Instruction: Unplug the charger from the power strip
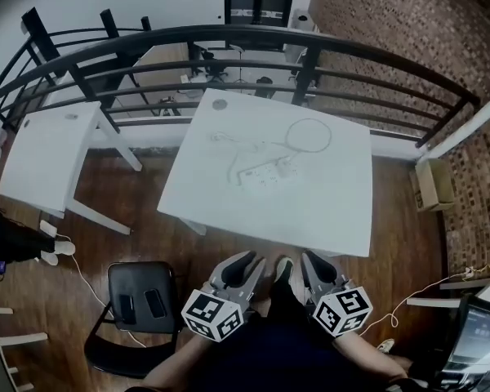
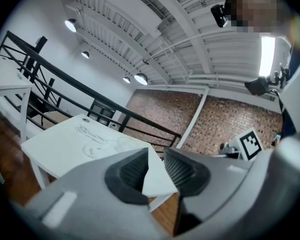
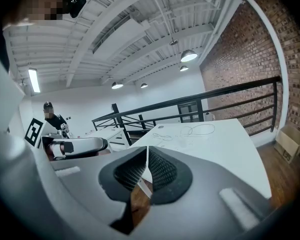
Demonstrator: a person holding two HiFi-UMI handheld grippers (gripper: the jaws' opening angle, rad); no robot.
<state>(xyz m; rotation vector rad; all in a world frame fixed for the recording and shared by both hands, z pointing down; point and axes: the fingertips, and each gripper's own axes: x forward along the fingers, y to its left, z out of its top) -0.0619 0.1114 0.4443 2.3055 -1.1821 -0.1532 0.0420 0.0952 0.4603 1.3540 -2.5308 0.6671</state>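
white square table (image 1: 327, 211) is filling mid-frame, bearing the white plastic power strip (image 1: 261, 175) with the small white charger (image 1: 287, 167) seemingly plugged in; nothing is being done yet. at the bottom, left gripper (image 1: 245, 265) is hanging released and empty, right gripper (image 1: 314, 260) clenched on nothing.

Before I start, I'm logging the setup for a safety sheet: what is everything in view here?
table: one, white, centre, in front of the railing
power strip: one, white, mid-table
charger: one, white, seemingly plugged in at the strip's right end
cable: one, white, looped behind the strip
side table: one, white, left
railing: one, black, curving behind both tables
chair: one, black, lower left, two dark flat items on its seat
cardboard box: one, brown, floor at right
left hand-held gripper: one, grey, jaws apart, empty
right hand-held gripper: one, grey, jaws together, empty
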